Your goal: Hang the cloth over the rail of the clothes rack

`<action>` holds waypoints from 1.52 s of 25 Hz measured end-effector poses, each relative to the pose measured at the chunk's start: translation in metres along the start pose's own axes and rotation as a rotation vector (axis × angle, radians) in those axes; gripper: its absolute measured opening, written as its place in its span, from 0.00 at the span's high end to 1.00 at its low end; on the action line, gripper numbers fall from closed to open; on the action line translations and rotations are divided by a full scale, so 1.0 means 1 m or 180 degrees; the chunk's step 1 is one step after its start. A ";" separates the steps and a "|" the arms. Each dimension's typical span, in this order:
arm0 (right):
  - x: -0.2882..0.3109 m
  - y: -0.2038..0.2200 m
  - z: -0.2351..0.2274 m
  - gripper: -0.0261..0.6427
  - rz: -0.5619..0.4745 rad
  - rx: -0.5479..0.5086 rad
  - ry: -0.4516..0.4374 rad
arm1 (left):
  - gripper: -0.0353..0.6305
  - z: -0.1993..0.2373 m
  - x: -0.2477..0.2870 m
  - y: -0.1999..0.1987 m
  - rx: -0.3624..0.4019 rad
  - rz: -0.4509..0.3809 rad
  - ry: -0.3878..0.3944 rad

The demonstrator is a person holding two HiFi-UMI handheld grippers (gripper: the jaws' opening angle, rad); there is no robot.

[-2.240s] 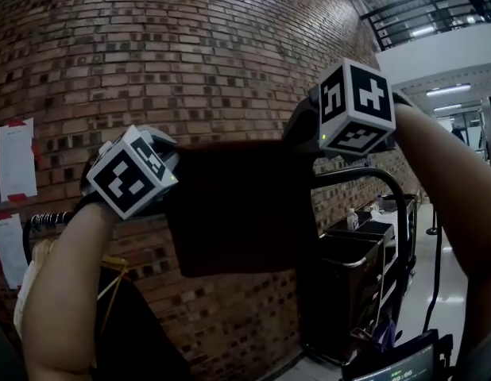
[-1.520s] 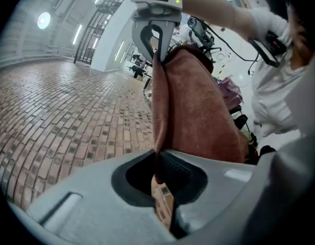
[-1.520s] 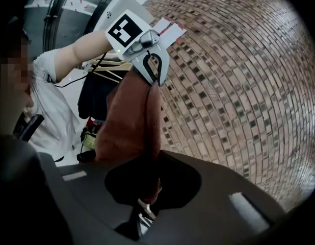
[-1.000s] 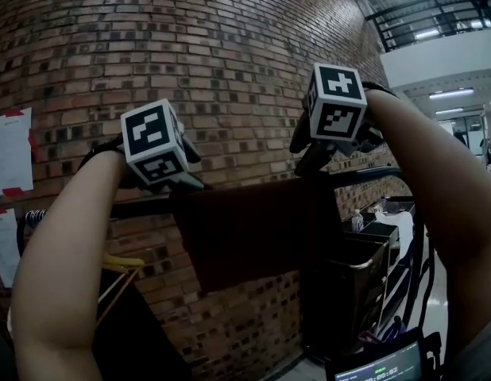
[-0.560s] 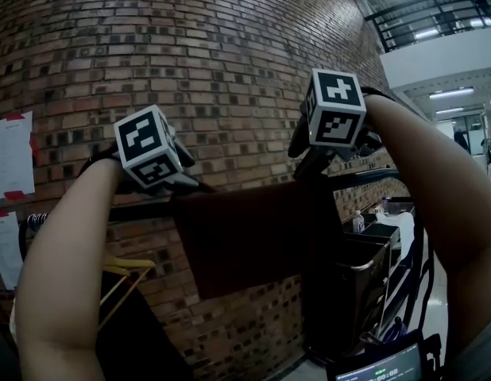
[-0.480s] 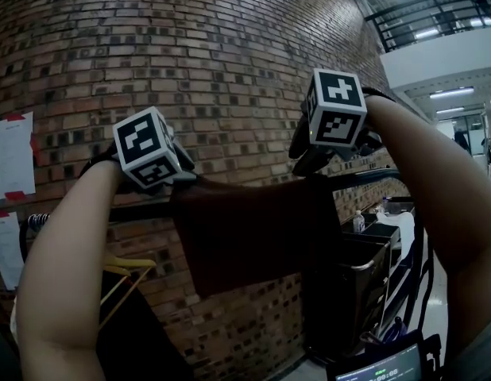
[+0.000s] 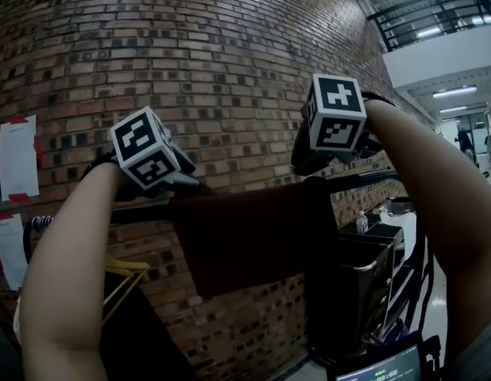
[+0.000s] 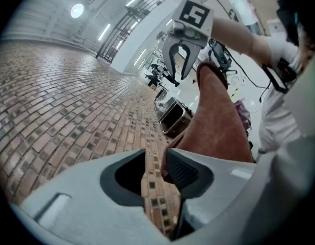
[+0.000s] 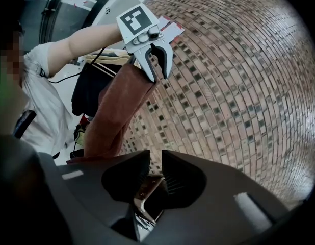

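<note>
**At the rack: cloth over the rail, both tongs off it**

Up at the rail (image 7: 142,210), in front of the brick wall (image 7: 190,54), the dark red-brown cloth (image 7: 245,228) lies draped across the bar. Its front fall hangs well below the bar. How much hangs behind it, I cannot tell.

Left tongs (image 7: 190,187) sit at the cloth's top left corner and right tongs (image 7: 307,165) at its top right corner, both just above the bar.

- **Left gripper view:** the jaws are part open and closing, with only brick showing through the gap. The cloth edge lies just beside one pad, not between the two.
- **Right gripper view:** the gap is narrower and also closing, with no cloth in it. The cloth lies off to one side.

Judgement: the hanging step looks done, with the rail alone carrying the cloth. What is left is to draw both tongs clear without snagging the top fold. It may also be worth checking that the drape is even enough not to slide off.
</note>
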State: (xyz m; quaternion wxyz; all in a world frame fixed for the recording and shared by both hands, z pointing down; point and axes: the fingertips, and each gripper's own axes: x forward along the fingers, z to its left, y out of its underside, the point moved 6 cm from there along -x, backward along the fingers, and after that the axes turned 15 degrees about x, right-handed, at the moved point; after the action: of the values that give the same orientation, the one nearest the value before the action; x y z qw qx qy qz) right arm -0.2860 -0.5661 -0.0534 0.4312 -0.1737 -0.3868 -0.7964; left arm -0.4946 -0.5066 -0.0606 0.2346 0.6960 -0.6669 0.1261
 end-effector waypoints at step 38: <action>-0.035 -0.041 0.020 0.96 -0.0690 -0.0320 0.0256 | 0.94 0.011 -0.069 -0.026 -0.1192 -0.1258 -0.0465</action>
State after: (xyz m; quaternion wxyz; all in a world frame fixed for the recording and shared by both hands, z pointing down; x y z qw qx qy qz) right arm -0.3010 -0.5179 -0.0805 0.3485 -0.1202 -0.3453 -0.8631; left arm -0.4758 -0.4520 -0.1079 0.3304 0.7642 -0.5451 -0.0981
